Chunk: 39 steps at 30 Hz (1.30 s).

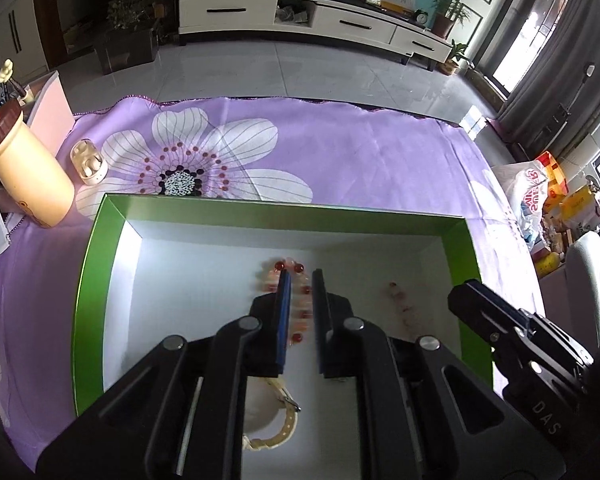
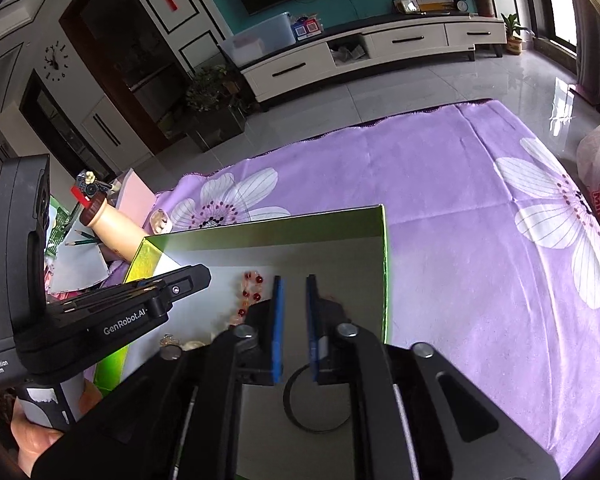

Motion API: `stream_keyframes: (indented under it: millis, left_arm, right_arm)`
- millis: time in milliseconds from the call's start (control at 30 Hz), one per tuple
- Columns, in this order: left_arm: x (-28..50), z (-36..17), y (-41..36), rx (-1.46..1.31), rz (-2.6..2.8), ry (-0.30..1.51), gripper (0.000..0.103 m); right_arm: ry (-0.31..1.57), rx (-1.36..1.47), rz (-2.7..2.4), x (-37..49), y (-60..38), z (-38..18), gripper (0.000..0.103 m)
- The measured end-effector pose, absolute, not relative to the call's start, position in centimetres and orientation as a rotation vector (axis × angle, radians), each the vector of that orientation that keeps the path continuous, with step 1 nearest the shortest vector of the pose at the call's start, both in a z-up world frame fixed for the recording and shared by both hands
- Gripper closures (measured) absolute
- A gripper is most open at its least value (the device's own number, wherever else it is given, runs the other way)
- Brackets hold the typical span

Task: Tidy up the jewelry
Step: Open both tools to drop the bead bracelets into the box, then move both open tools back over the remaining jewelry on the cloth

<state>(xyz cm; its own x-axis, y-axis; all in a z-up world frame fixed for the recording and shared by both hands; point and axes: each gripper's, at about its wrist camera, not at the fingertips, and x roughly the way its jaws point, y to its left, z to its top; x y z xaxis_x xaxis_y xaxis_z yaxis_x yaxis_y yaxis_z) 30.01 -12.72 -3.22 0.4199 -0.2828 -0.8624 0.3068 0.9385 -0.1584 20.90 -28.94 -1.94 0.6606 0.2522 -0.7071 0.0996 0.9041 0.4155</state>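
Observation:
An open green box [image 1: 260, 209] with a white floor lies on the purple cloth. My left gripper [image 1: 301, 276] hangs inside it, its blue pads a small gap apart. A red and peach bead bracelet [image 1: 303, 312] shows in that gap and past the tips, and the pads do not press on it. A blurred pinkish bead piece [image 1: 396, 296] lies further right. My right gripper [image 2: 295, 280] stands open over the box floor near the box's right wall with nothing between its pads. Below it lies a black ring [image 2: 312, 420]. The bead bracelet [image 2: 251, 292] is to its left. A cream watch [image 1: 278, 416] lies under the left gripper.
A cream bottle with a brown cap [image 1: 26, 168] and a small earbud case [image 1: 89, 164] stand left of the box on the purple flowered cloth [image 1: 340, 152]. A printed plastic bag [image 1: 530, 188] sits off the right edge. A hand [image 2: 32, 436] holds the left gripper's handle.

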Motion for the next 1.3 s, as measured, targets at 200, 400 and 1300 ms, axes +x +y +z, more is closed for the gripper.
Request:
stream_keyframes:
  millis: [200, 400, 1300]
  left_arm:
    - [29.7, -3.0, -11.4, 0.009, -0.354, 1.060, 0.069]
    - [27.1, -1.2, -10.1, 0.029, -0.349, 1.000, 0.040]
    - [8.5, 1.7, 1.3, -0.084, -0.417, 0.856, 0.003]
  right_arm:
    - [0.843, 0.476, 0.114, 20.1, -29.2, -2.3, 0.081]
    - [0.802, 0.488, 0.162, 17.5, -29.0, -1.3, 0.080]
    - [0.836, 0.344, 0.184, -0.3, -26.8, -2.3, 0.073]
